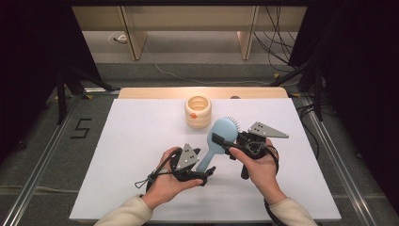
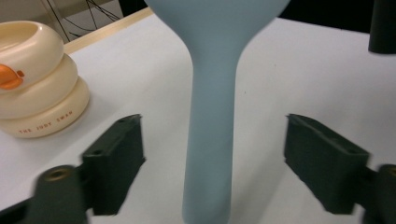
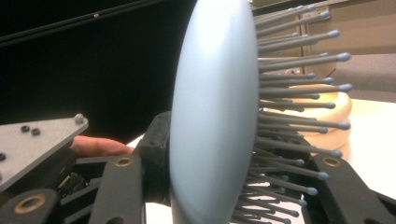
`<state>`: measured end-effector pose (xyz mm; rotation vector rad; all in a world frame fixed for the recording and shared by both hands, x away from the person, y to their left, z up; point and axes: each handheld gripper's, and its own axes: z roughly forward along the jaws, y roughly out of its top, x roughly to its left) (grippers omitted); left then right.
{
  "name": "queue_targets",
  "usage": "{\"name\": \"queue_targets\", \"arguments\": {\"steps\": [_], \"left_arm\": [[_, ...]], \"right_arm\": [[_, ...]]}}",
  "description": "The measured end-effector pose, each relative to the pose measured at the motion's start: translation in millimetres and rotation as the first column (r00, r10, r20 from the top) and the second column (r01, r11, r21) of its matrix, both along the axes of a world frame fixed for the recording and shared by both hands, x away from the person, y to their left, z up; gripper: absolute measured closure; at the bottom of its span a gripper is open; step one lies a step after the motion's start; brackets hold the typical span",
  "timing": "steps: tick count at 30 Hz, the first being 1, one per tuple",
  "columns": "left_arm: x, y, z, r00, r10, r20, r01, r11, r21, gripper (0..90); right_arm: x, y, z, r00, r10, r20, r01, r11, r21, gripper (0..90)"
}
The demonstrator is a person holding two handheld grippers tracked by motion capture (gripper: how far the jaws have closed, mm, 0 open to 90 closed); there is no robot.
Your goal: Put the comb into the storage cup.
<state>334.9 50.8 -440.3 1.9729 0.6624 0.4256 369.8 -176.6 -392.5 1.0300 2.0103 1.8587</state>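
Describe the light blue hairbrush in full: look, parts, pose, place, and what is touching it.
The hairbrush looks like matte light blue plastic: an oval head with grey, ball-tipped bristles and a straight handle. It is held over the white table, near the cream ringed cup. The right gripper is shut on its head, back and bristle side. The left gripper stands open around the handle, fingers apart from it.

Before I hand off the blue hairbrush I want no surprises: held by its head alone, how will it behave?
The hairbrush looks like rigid plastic, so its handle probably won't droop. The right gripper clamps the head across springy bristles, so it may pivot or slip. The left gripper stands open around the smooth handle without touching it, giving no support.
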Motion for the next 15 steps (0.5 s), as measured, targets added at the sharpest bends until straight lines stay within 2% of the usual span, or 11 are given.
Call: {"name": "queue_targets", "arguments": {"steps": [5,8,11,15], "left_arm": [[-4.6,8.0,-1.5,0.9998,-0.021,0.005,0.020,0.9997,0.017,9.4],[-5.4,13.2,-2.2,0.9998,-0.014,0.011,0.014,0.9995,0.027,5.3],[-6.1,20.2,-2.9,0.9999,0.000,0.015,0.000,0.9997,0.025,4.0],[-7.4,32.2,-2.5,0.9986,0.033,0.042,-0.033,0.9994,0.004,6.2]], "right_arm": [[1.1,0.3,0.3,1.0000,-0.004,0.004,0.004,1.0000,-0.005,50.5],[1.4,0.4,0.5,1.0000,-0.007,0.007,0.007,0.9999,-0.008,50.5],[1.4,-0.1,1.5,1.0000,-0.009,0.000,0.009,0.9999,-0.010,50.6],[2.4,-1.6,2.3,0.9999,-0.015,0.005,0.015,0.9998,-0.014,50.6]]}}
